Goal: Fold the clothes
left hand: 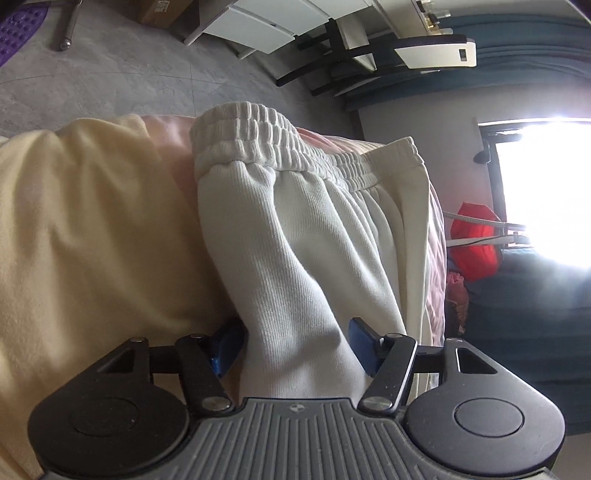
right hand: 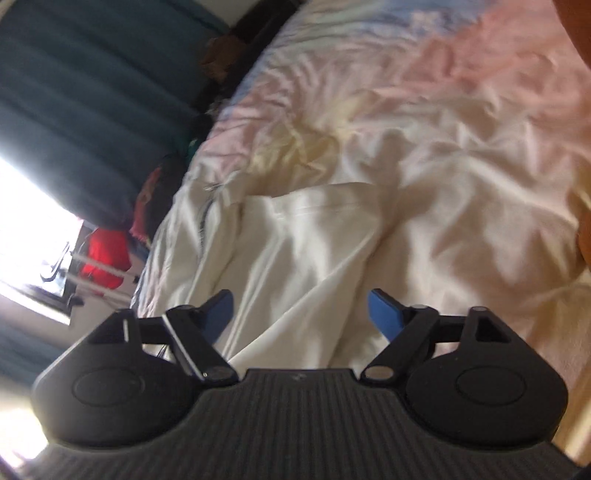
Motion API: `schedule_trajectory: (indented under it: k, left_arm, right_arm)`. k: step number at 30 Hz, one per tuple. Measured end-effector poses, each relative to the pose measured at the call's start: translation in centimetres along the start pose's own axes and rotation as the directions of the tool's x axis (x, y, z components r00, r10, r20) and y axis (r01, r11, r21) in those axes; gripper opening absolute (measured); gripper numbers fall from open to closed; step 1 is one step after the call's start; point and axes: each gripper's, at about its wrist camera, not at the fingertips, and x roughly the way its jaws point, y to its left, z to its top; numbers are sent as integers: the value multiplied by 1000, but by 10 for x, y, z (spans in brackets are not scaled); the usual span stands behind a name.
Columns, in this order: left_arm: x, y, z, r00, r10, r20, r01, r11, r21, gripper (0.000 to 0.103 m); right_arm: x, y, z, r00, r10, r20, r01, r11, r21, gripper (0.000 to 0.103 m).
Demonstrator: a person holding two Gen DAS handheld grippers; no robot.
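Note:
White ribbed sweatpants (left hand: 295, 229) with an elastic waistband (left hand: 255, 133) fill the left wrist view. Their fabric bunches and narrows into my left gripper (left hand: 295, 347), which is shut on the thick fold between its blue pads (left hand: 364, 345). The folds run taut from the gripper up to the waistband. In the blurred right wrist view, the white sweatpants (right hand: 295, 258) lie spread on the bed. My right gripper (right hand: 301, 314) is open just above them, with the cloth passing under the gap between its fingers and nothing pinched.
A pale yellow garment (left hand: 92, 229) lies left of the sweatpants. The bed has a rumpled pink and cream sheet (right hand: 443, 110). Beside the bed are a red item (left hand: 476, 243), dark teal curtains (right hand: 92, 92), a bright window (left hand: 546, 192), grey floor (left hand: 110, 74) and white furniture (left hand: 280, 26).

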Motion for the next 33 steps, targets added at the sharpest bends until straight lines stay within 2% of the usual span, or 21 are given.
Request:
schedule_trajectory:
  k: [2, 3, 7, 8, 9, 10, 11, 14, 16, 18, 20, 22, 27, 29, 33]
  left_arm:
    - [-2, -3, -2, 1000, -6, 23, 5, 1000, 11, 46]
    - [-3, -4, -3, 999, -16, 32, 16, 1000, 12, 44]
    - [-1, 1, 2, 998, -32, 56, 31, 999, 16, 24]
    - [-5, 4, 4, 997, -37, 61, 36, 999, 25, 14]
    - [-5, 4, 4, 997, -48, 67, 46, 998, 33, 12]
    - [-7, 2, 3, 996, -56, 76, 52, 998, 48, 11]
    - [-8, 0, 2, 994, -62, 86, 57, 996, 63, 10]
    - [-13, -14, -1, 988, -77, 134, 59, 989, 136, 7]
    - [-27, -28, -7, 977, -135, 165, 100, 974, 203, 7]
    - [-40, -43, -12, 963, -193, 190, 136, 951, 277, 7]
    - [-45, -65, -11, 952, -243, 188, 165, 921, 354, 7]
    - [-33, -92, 1, 951, -262, 164, 191, 915, 355, 7]
    - [19, -169, 35, 957, -241, 159, 165, 908, 384, 7]
    - [57, -205, 47, 963, -206, 176, 115, 899, 422, 7]
    - [143, -241, 69, 977, -101, 187, 8, 896, 445, 8]
  right_arm:
    - [19, -16, 2, 999, 21, -34, -18, 996, 85, 76]
    - [27, -19, 3, 999, 26, -40, -21, 994, 104, 75]
    - [45, -5, 8, 1000, -6, 12, 5, 999, 35, 72]
    - [50, -1, 9, 1000, -13, 26, 13, 1000, 18, 66]
    - [54, 2, 10, 999, -20, 39, 20, 1000, 1, 60]
    - [59, 6, 12, 998, -27, 53, 28, 999, -16, 40]
    - [63, 10, 13, 997, -33, 67, 36, 999, -32, 12]
    - [71, 21, 16, 992, -36, 120, 46, 996, -78, 9]
    - [45, 37, 18, 980, 36, 195, -13, 993, -120, 9]
    - [26, 59, 19, 969, 77, 236, -30, 980, -197, 9]
    - [9, 82, 21, 957, 115, 265, -41, 962, -271, 8]
    - [14, 108, 32, 960, 116, 254, -31, 948, -316, 8]
    - [69, 185, 55, 964, 65, 258, 37, 926, -375, 8]
    - [104, 216, 62, 965, 39, 260, 68, 917, -392, 8]
    - [192, 268, 61, 962, -42, 269, 166, 873, -458, 9]
